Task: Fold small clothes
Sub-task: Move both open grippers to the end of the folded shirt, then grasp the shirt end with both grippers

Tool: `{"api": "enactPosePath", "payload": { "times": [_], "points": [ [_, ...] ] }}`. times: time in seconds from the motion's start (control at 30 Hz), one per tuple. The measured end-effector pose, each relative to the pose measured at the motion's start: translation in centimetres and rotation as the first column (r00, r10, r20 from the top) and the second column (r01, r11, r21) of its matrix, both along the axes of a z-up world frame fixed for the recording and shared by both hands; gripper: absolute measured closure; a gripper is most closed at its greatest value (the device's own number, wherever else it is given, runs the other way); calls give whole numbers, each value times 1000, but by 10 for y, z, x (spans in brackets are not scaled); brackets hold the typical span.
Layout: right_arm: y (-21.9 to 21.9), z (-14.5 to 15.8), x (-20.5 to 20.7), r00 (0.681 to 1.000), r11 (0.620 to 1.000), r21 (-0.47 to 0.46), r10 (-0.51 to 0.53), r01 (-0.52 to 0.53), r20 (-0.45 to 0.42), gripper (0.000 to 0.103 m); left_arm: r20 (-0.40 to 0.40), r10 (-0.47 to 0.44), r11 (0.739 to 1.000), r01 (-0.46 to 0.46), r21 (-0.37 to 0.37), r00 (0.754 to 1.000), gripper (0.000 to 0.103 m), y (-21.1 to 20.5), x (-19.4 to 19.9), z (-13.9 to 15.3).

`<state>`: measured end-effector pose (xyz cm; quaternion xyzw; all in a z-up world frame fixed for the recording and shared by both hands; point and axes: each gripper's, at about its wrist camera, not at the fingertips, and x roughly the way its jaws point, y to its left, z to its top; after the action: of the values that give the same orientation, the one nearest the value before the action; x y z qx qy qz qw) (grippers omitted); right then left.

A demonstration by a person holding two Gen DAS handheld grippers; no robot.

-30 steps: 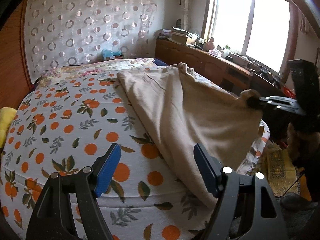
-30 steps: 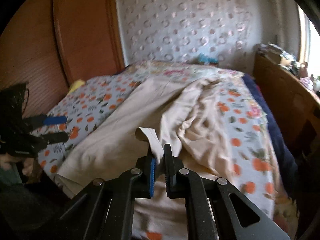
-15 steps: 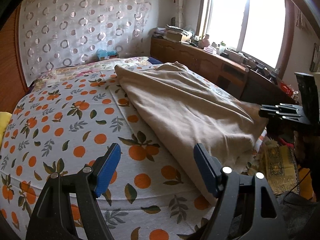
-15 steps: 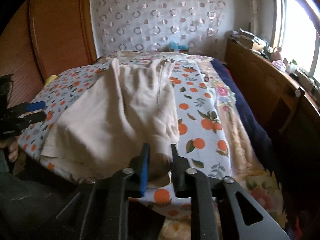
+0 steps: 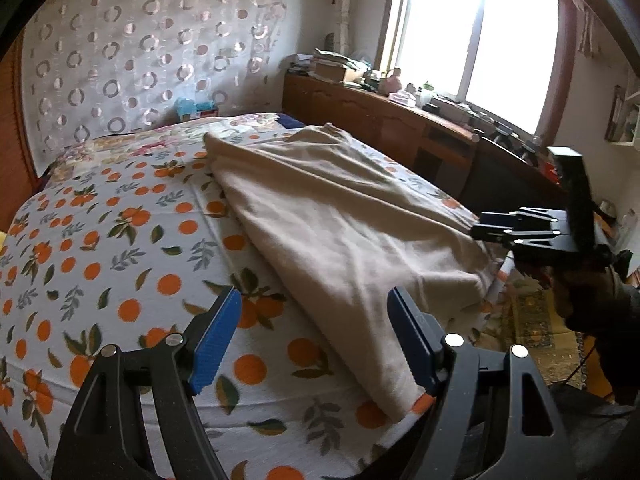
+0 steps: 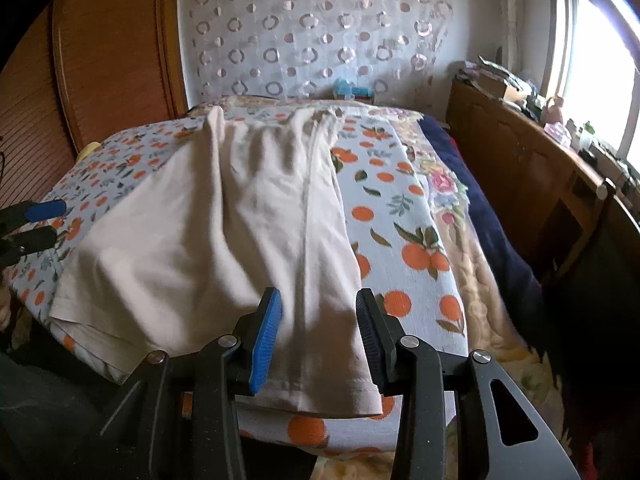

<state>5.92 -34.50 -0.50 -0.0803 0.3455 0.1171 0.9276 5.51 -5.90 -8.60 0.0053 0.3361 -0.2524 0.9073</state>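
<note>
The beige garment (image 6: 224, 232) lies flat on the bed (image 6: 400, 208), long axis running from the foot edge toward the headboard. The right claw (image 6: 318, 332), jaws just opened and pads clear of cloth, hovers over its near hem corner. The left claw (image 5: 314, 344) stands open, empty, beside the garment's opposite long edge. Right is nearer.
</note>
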Motion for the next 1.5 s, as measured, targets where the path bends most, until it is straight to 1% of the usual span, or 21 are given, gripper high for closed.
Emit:
{"api": "enactPosePath", "payload": {
  "times": [0.07,0.1,0.17,0.23,0.33,0.37,0.43,0.47,0.5,0.57,0.93,1.1,1.13,1.17,1.2,1.23,1.3,1.33,1.37,1.43,1.5],
  "points": [
    [-4,-1,4,1000,1000,5,-10,10,-7,52,-14,-25,1000,25,-5,1000,27,-7,3,-2],
    [-5,-1,5,1000,1000,9,-14,14,-8,49,-22,-34,999,34,-1,999,27,-12,5,-4],
    [-8,-2,6,1000,1000,19,-11,11,-12,47,-31,-48,999,49,19,998,27,-19,6,-9],
    [-8,-4,8,1000,1000,21,-9,9,-16,47,-44,-61,997,63,37,997,33,-25,6,-13],
    [-9,-8,9,1000,1000,25,-1,1,-27,46,-77,-78,996,81,41,994,46,-28,8,-19],
    [-9,-9,9,999,1000,28,2,-1,-32,46,-92,-83,996,87,38,992,53,-28,9,-21],
    [-11,-10,9,998,999,47,21,-19,-54,46,-124,-89,995,94,36,988,67,-28,11,-26],
    [-12,-11,9,997,998,59,35,-31,-69,46,-135,-91,994,98,43,987,82,-28,11,-29],
    [-12,-12,9,996,997,64,39,-34,-78,46,-139,-92,994,100,51,986,87,-28,10,-30],
    [-14,-11,9,995,996,75,47,-41,-85,46,-134,-96,993,105,59,986,92,-26,5,-30],
    [-7,-9,2,990,994,48,101,-97,-103,46,-134,-92,992,102,73,987,92,-20,-1,-31],
    [4,-10,-3,984,990,9,143,-143,-103,46,-136,-90,993,100,69,987,92,-19,-1,-31],
    [6,-10,-5,983,988,3,152,-152,-99,51,-137,-90,993,100,66,986,92,-19,0,-32],
    [7,-10,-6,981,986,12,167,-167,-97,59,-138,-89,993,98,64,986,90,-19,0,-32],
    [8,-10,-6,980,985,18,175,-174,-96,64,-138,-87,993,96,63,987,90,-18,0,-32],
    [9,-10,-6,978,983,20,184,-183,-95,73,-140,-85,994,94,60,987,90,-17,1,-32],
    [8,-10,-5,975,980,24,201,-199,-96,79,-142,-82,994,91,54,986,90,-17,1,-32],
    [8,-10,-4,972,977,37,211,-208,-99,86,-142,-83,994,91,53,986,90,-16,1,-32],
    [8,-10,-4,971,976,48,217,-213,-101,90,-142,-83,994,91,53,986,90,-16,1,-32],
    [5,-11,-3,971,974,79,219,-211,-100,92,-141,-84,994,93,52,986,90,-17,1,-32],
    [1,-10,-4,973,971,128,213,-201,-89,94,-133,-86,995,93,45,987,93,-16,1,-30]
  ]
}}
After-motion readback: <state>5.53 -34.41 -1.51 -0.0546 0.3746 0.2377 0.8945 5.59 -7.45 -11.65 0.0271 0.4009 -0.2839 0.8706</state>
